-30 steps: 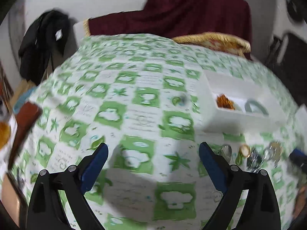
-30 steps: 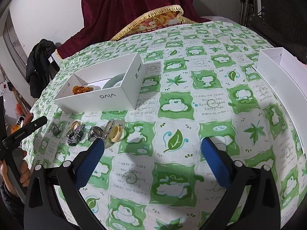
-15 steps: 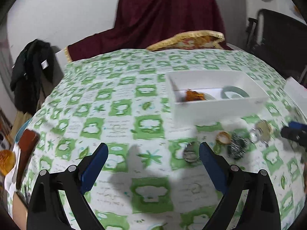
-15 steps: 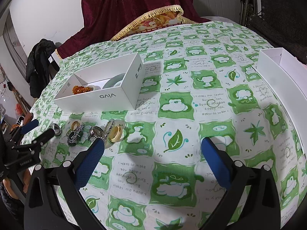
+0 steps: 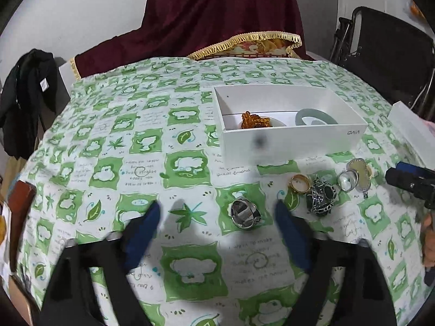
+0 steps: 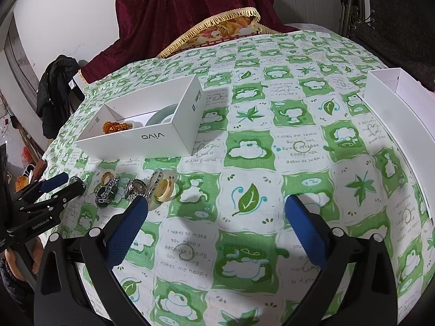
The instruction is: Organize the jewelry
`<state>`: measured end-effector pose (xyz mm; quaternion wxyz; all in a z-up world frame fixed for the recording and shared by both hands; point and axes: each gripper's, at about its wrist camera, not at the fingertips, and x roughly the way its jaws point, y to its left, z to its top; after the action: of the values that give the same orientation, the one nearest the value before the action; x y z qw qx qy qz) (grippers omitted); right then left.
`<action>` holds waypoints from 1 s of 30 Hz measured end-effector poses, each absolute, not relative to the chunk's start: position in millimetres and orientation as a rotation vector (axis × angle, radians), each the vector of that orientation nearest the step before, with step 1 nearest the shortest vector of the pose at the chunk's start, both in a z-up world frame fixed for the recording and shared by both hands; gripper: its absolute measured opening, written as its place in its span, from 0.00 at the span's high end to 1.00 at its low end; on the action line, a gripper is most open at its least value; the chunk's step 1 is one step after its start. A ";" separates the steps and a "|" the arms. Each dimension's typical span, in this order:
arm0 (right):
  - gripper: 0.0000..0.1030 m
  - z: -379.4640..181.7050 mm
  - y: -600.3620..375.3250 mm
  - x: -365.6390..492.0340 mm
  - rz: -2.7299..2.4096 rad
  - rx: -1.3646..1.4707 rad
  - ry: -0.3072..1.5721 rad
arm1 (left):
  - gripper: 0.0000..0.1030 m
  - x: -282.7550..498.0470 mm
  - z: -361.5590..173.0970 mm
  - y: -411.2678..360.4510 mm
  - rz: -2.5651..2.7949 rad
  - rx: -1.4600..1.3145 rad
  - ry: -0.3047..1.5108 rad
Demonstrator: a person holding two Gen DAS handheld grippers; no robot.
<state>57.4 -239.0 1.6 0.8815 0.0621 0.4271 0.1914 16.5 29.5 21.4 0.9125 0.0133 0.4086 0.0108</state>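
Jewelry lies loose in a short row on the table [image 5: 190,266], which is covered with a green-and-white checked cloth, just in front of a white box [image 5: 288,141]. Nearest the left tongs [image 5: 216,214], whose blue-padded arms stand wide apart and empty above the cloth, sits a broad silver ring [image 5: 244,214], between the two tips and closer to the right-hand one. Beyond it to the right come a gold ring [image 5: 300,183], a dark tangled chain piece [image 5: 320,197], a small round silver piece [image 5: 347,180] and an oval pendant [image 5: 359,172], all close together, some touching. In the right wrist view the right tongs [image 6: 214,203] are likewise spread and hold nothing; their left tip hangs just beside a cream-coloured ring [image 6: 165,189] at the near end of the row. The left tongs [image 6: 64,183] show at that view's left edge, by the row's far end. Behind the row the white box [image 6: 152,135], marked "vivo" on its side, stands open and holds an amber bead piece [image 5: 255,121] and a pale green bangle [image 5: 315,116] side by side. A second white box [image 6: 391,100] lies well apart at the right edge of the table. Farthest back, a dark red cloth [image 5: 223,19] with gold fringe drapes over something behind the table.
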 end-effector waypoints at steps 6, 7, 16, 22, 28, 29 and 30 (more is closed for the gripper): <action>0.04 1.5 -238.8 57.4 0.399 0.129 0.890 | 0.41 22.7 15.9 31.5 0.026 0.031 0.886; 0.04 1.5 -239.1 57.4 0.399 0.127 0.889 | 0.41 23.4 15.9 40.5 0.068 0.016 0.889; 0.04 1.6 -239.4 57.4 0.399 0.127 0.889 | 0.35 13.9 25.4 111.1 0.173 -0.236 0.860; 0.04 1.5 -239.2 57.1 0.400 0.128 0.889 | 0.32 15.2 23.2 122.6 0.190 -0.274 0.874; 0.04 2.6 -238.9 56.1 0.411 0.130 0.885 | 0.30 13.6 24.1 130.2 0.173 -0.324 0.861; 0.04 4.0 -237.4 55.0 0.421 0.129 0.881 | 0.29 13.1 24.5 128.1 0.166 -0.328 0.861; 0.04 5.7 -234.8 52.8 0.441 0.119 0.874 | 0.29 13.1 24.7 125.3 0.156 -0.324 0.862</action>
<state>52.8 -234.8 5.7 0.8809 0.0572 0.4195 0.2116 13.1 125.3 24.7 0.8929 -0.1564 0.4155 0.0751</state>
